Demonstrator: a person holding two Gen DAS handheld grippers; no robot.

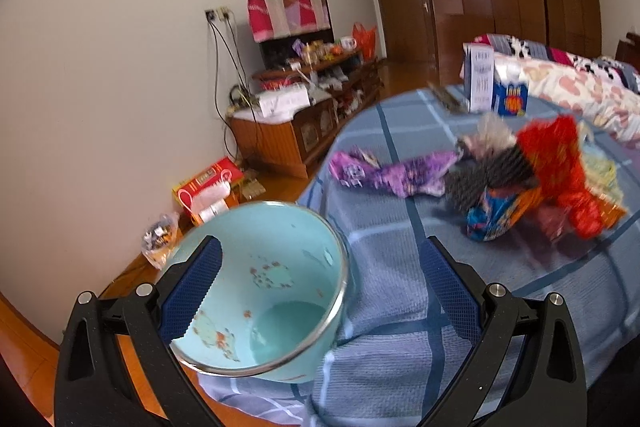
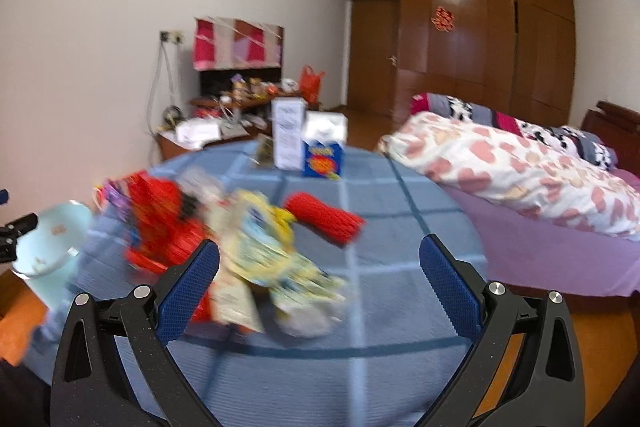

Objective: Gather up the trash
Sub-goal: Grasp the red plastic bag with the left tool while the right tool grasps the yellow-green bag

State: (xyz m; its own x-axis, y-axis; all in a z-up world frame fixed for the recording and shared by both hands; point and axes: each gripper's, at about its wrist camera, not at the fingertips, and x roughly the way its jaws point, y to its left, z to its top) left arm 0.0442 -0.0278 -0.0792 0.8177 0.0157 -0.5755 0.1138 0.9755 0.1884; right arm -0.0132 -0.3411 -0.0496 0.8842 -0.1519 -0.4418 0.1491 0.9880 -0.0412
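Note:
A pile of crumpled wrappers lies on a round table with a blue checked cloth [image 1: 400, 259]: a purple wrapper [image 1: 396, 175], red netting [image 1: 556, 155], a blue-orange packet [image 1: 496, 215]. In the right wrist view the pile shows a yellow wrapper [image 2: 264, 247] and a red netting roll [image 2: 324, 223]. A light-blue enamel bowl [image 1: 260, 291] stands tilted at the table's left edge, between my left gripper's fingers. My left gripper [image 1: 320, 291] is open, its left finger [image 1: 192, 287] inside the bowl. My right gripper [image 2: 320, 287] is open above the yellow wrapper. The bowl also shows in the right wrist view [image 2: 52, 243].
A white carton [image 2: 287, 133] and a blue box [image 2: 324, 151] stand at the table's far side. A bed with a heart-print quilt [image 2: 512, 167] is on the right. A cluttered wooden TV cabinet [image 1: 304, 119] stands against the wall, with boxes on the floor [image 1: 208, 191].

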